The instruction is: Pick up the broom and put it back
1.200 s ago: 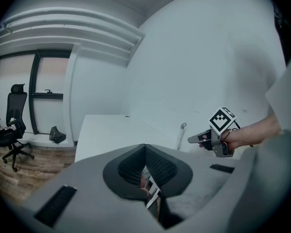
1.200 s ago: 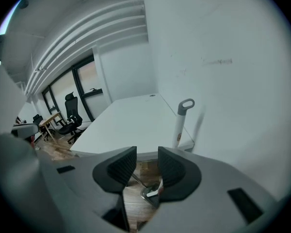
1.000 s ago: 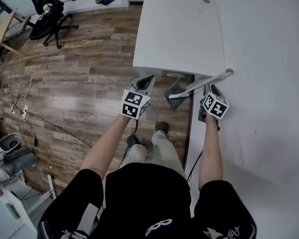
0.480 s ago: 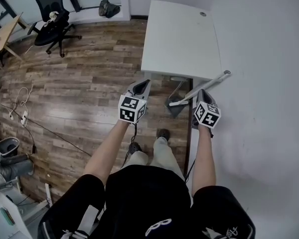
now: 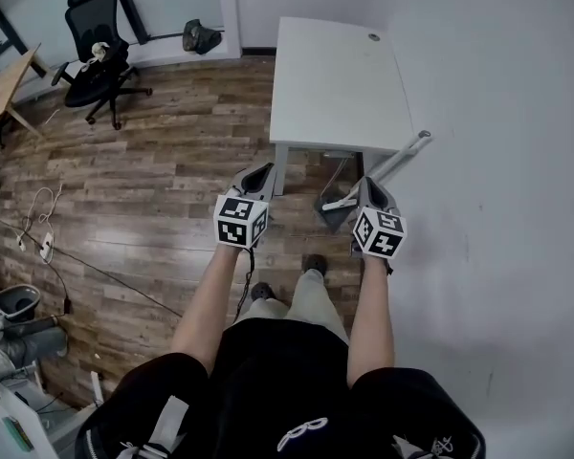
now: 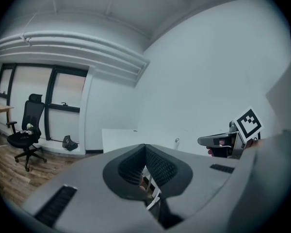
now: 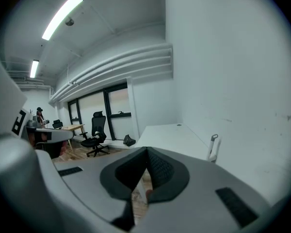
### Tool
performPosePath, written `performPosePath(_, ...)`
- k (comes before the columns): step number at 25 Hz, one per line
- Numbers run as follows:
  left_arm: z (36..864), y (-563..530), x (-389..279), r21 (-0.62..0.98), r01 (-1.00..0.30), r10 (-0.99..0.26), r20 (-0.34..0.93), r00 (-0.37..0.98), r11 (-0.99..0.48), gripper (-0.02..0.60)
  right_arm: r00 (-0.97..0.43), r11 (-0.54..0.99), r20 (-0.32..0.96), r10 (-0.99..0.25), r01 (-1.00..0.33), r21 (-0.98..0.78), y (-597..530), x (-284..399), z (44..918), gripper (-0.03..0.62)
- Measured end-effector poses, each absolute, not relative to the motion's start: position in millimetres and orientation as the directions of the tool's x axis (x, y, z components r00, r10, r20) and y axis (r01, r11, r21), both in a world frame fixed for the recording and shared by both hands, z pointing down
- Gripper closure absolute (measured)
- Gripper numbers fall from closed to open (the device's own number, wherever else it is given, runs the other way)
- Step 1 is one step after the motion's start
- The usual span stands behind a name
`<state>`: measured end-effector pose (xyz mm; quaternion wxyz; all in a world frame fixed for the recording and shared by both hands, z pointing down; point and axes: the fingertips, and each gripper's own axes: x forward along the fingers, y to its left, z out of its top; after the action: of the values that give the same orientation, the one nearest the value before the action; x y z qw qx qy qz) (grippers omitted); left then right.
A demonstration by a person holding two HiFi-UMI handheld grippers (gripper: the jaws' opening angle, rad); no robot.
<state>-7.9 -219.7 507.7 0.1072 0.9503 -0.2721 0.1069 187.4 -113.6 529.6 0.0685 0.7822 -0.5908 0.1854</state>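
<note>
The broom (image 5: 385,167) leans with its grey handle against the white wall, just right of the white table (image 5: 335,75), and its head rests on the floor by a dark dustpan (image 5: 331,210). The top of the handle shows in the right gripper view as the broom (image 7: 212,147). My right gripper (image 5: 368,187) hangs just in front of the handle's lower part; its jaws have just been closing and nothing is between them (image 7: 146,150). My left gripper (image 5: 258,172) is held level beside it, left of the table leg, shut and empty (image 6: 145,147).
A black office chair (image 5: 96,65) stands at the far left by the windows, with a dark bag (image 5: 201,36) against the back wall. Cables and a power strip (image 5: 44,226) lie on the wood floor to the left. The white wall (image 5: 507,208) runs close along the right.
Both grippers have drawn back from the table and the broom, toward the person. The right gripper no longer overlaps the broom handle, which stays leaning on the wall.
</note>
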Motion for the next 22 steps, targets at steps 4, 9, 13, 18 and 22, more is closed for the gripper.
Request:
performPosePath(4, 501.3, -217.2, -22.0, 0.101, -0.547, -0.507, 0.264, 0.820, -0.831, 0.574, 0.239, -0.299, 0.353, -0.905, -0.946, -0.125, -104.1, 171.5, 523.2, 0.569)
performPosePath(9, 491.0, -213.0, -47.4, 0.129, -0.568, -0.529, 0.243, 0.813, -0.813, 0.575, 0.240, -0.300, 0.350, -0.905, -0.945, -0.128, -93.6, 157.1, 519.6, 0.569)
performPosePath(13, 493.5, -207.8, -60.0, 0.157, -0.587, -0.547, 0.236, 0.803, -0.794, 0.574, 0.239, -0.302, 0.341, -0.909, -0.942, -0.144, -88.2, 156.6, 520.0, 0.569)
performPosePath(18, 505.1, -200.4, -64.7, 0.159, -0.591, -0.545, 0.255, 0.799, -0.791, 0.574, 0.229, -0.293, 0.342, -0.911, -0.945, -0.148, -89.0, 153.9, 523.3, 0.569)
performPosePath(22, 511.4, -197.4, -67.8, 0.156, -0.596, -0.546, 0.268, 0.793, -0.788, 0.574, 0.214, -0.279, 0.344, -0.914, -0.949, -0.150, -90.1, 150.0, 527.7, 0.569)
